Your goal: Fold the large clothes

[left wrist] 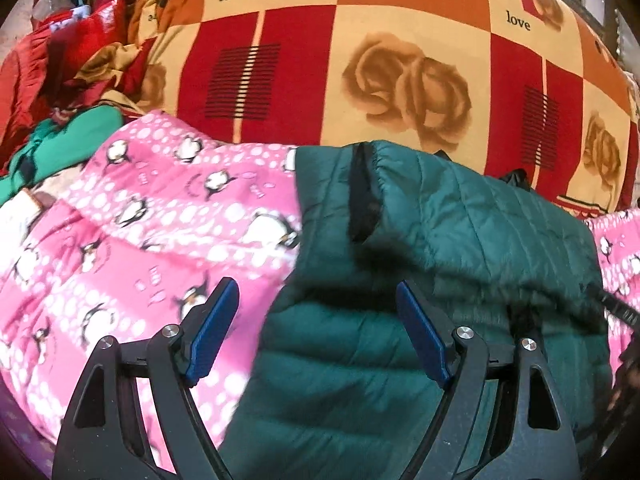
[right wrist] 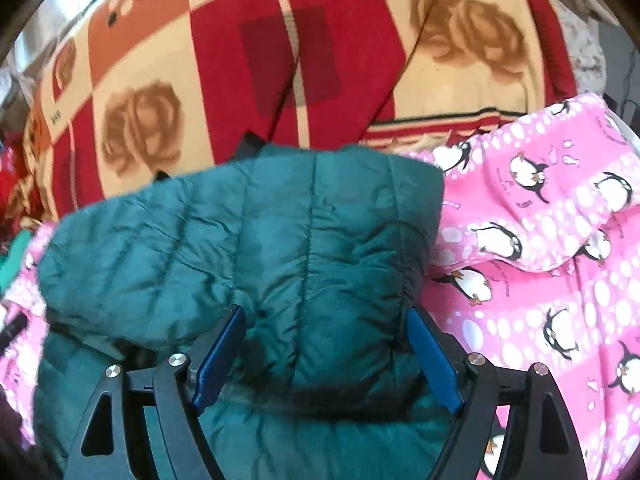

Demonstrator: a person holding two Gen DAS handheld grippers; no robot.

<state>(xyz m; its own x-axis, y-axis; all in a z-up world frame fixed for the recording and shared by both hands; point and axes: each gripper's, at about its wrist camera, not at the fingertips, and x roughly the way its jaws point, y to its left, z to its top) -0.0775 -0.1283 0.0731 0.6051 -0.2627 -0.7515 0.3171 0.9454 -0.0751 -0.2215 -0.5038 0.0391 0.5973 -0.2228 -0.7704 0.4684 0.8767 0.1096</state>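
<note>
A dark green quilted puffer jacket (left wrist: 460, 240) lies folded over on a pink penguin-print blanket (left wrist: 160, 220). My left gripper (left wrist: 318, 300) is open, its blue pads above the jacket's left edge, one pad over the blanket. In the right wrist view the jacket (right wrist: 240, 240) fills the middle, with a folded part lying on top. My right gripper (right wrist: 326, 328) is open, jaws standing either side of a raised fold of the jacket, not closed on it. The pink blanket (right wrist: 540, 240) lies to the right.
A red, orange and cream rose-print blanket (left wrist: 360, 60) covers the bed behind the jacket and shows in the right wrist view (right wrist: 240, 60). A pile of red and green clothes (left wrist: 72, 80) sits at the far left. A thin dark cord (right wrist: 400, 60) crosses the rose blanket.
</note>
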